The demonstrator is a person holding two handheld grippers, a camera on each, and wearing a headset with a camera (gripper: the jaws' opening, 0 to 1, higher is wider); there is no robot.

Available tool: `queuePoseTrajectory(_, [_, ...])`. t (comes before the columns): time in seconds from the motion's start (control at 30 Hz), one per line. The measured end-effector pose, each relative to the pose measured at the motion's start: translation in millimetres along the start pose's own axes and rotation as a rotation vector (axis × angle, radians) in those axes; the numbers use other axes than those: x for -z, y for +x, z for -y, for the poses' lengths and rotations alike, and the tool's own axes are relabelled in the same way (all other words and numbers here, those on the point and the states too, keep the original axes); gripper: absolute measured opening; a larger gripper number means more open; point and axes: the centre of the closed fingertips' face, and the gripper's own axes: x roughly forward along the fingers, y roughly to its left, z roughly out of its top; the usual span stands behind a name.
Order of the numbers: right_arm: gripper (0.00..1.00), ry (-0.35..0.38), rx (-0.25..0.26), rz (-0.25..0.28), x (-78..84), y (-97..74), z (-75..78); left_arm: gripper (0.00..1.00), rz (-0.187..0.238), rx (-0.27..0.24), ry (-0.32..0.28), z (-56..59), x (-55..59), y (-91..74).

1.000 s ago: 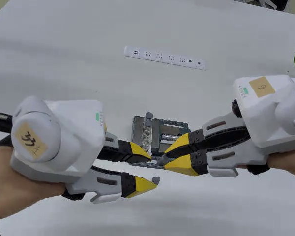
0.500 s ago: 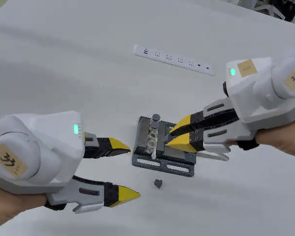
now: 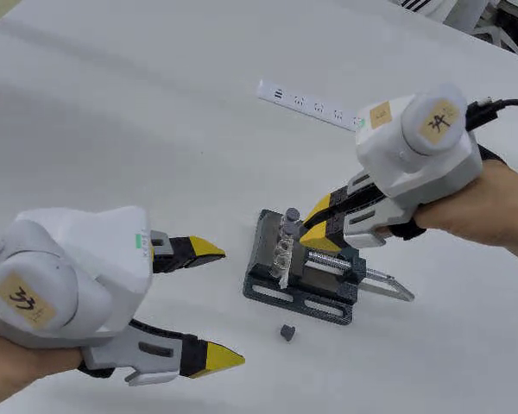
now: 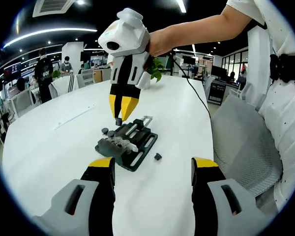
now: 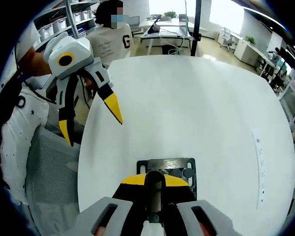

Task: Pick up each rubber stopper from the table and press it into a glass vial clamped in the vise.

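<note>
R hand-held gripper (image 3: 313,226) clenched on stopper (image 4: 118,120) just above vise (image 3: 300,298); L hand-held gripper (image 3: 217,302) released, loose stopper (image 3: 287,332) near it.

**Space around the vise (image 3: 306,280)**

The right gripper (image 3: 311,226) hangs low over the vise's top, so no way in from above. The handle (image 3: 388,285) sticks out one end, and a loose stopper (image 3: 287,332) lies just on the near side. Far side, toward the power strip (image 3: 306,105) — bare table (image 3: 155,129).
</note>
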Motion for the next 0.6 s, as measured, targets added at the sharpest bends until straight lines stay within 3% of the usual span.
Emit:
queuePoseTrajectory(0.2, [0.05,-0.006,-0.01,-0.091,10.5,17.1,3.4,0.65,0.009,-0.001,-0.023,1.5,6.5,1.4])
queuePoseTrajectory(0.6, [0.05,-0.012,-0.013,-0.157,17.0,30.5,9.1,0.68,0.03,-0.018,-0.05,-0.9,8.9,-3.4])
